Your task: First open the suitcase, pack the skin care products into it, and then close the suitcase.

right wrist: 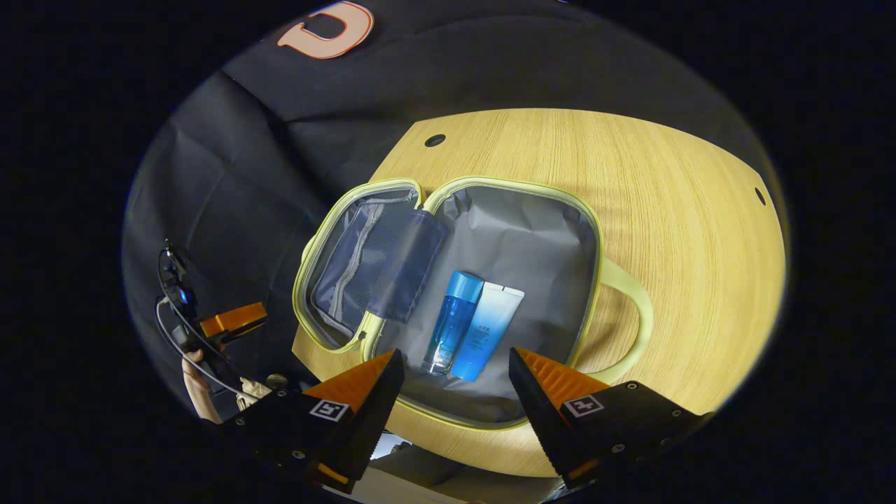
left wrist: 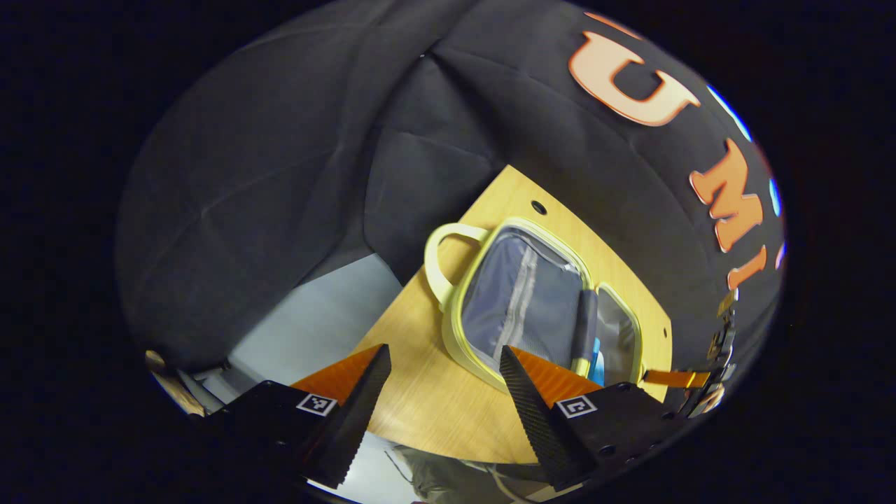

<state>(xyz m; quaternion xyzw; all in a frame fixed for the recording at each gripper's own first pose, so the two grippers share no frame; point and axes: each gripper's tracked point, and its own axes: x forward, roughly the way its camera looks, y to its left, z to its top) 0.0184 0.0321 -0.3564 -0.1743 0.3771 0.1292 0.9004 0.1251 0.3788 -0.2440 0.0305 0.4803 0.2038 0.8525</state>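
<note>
A pale yellow-green suitcase [right wrist: 591,231] lies open flat on the wooden table [right wrist: 672,189], its grey lining showing. In its right half lie a blue bottle [right wrist: 453,322] and a blue-white tube [right wrist: 488,329], side by side. My right gripper [right wrist: 455,392] hovers open just in front of them, holding nothing. In the left gripper view the same suitcase [left wrist: 458,301] shows from the side, its lid half with a mesh pocket nearest. My left gripper [left wrist: 441,399] stands open above the table's near edge, apart from the case. The left gripper also shows at the far left [right wrist: 234,318], held in a hand.
The table [left wrist: 420,392] has small round holes [right wrist: 435,140] near its far corners. The case's loop handles [right wrist: 633,308] stick out sideways. Black cloth walls surround the table. A grey floor patch [left wrist: 315,322] lies left of the table. The right gripper [left wrist: 675,378] shows beyond the case.
</note>
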